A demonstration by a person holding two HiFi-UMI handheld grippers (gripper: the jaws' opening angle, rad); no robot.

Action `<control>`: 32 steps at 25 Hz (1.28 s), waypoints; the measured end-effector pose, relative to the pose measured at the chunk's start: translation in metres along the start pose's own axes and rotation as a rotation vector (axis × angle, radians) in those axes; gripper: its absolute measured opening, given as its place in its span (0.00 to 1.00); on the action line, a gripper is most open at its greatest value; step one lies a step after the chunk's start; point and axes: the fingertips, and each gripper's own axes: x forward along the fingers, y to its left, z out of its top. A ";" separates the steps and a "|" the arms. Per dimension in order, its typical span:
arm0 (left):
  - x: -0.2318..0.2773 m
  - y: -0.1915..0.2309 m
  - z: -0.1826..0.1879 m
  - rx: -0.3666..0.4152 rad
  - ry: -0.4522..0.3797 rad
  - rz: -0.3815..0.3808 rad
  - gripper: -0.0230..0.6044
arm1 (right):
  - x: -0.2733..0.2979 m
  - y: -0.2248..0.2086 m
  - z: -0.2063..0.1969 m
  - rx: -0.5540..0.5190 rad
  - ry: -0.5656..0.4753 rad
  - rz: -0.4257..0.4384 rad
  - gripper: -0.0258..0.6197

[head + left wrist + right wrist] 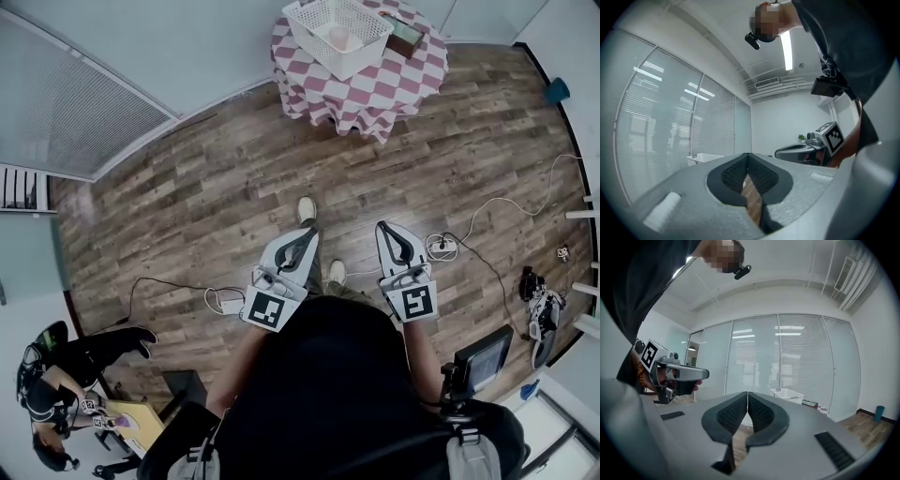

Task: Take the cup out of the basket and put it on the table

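Observation:
A white lattice basket (338,34) stands on a round table with a red-and-white checked cloth (375,89) at the far end of the room. A pale pink cup (338,37) stands inside the basket. Both grippers are held close to the person's body, far from the table. My left gripper (307,233) is shut with nothing between its tips, and my right gripper (388,230) is likewise shut and empty. The basket (787,395) shows small in the right gripper view, and again (705,159) in the left gripper view.
A brown box (407,37) lies beside the basket on the table. Cables and a power strip (442,247) trail over the wooden floor. A screen (483,359) stands at the right. Another person (66,384) sits at the lower left by a desk.

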 end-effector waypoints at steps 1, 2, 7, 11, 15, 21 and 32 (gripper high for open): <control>0.009 0.009 -0.004 -0.002 0.000 -0.008 0.05 | 0.009 -0.004 -0.004 0.000 0.009 -0.004 0.06; 0.019 0.017 -0.008 -0.007 0.000 -0.017 0.05 | 0.016 -0.008 -0.010 -0.002 0.021 -0.008 0.06; 0.078 0.059 -0.003 -0.075 -0.020 -0.085 0.05 | 0.062 -0.045 0.003 0.005 0.035 -0.070 0.06; 0.122 0.099 0.015 -0.040 -0.033 -0.122 0.05 | 0.106 -0.080 0.013 -0.006 0.053 -0.078 0.06; 0.146 0.141 0.022 0.019 -0.043 -0.129 0.05 | 0.156 -0.100 0.018 -0.014 0.066 -0.086 0.06; 0.169 0.204 0.021 0.115 -0.039 -0.137 0.05 | 0.234 -0.116 0.020 -0.024 0.064 -0.057 0.06; 0.225 0.299 0.013 0.150 0.002 -0.090 0.05 | 0.334 -0.159 0.015 -0.074 0.077 -0.012 0.06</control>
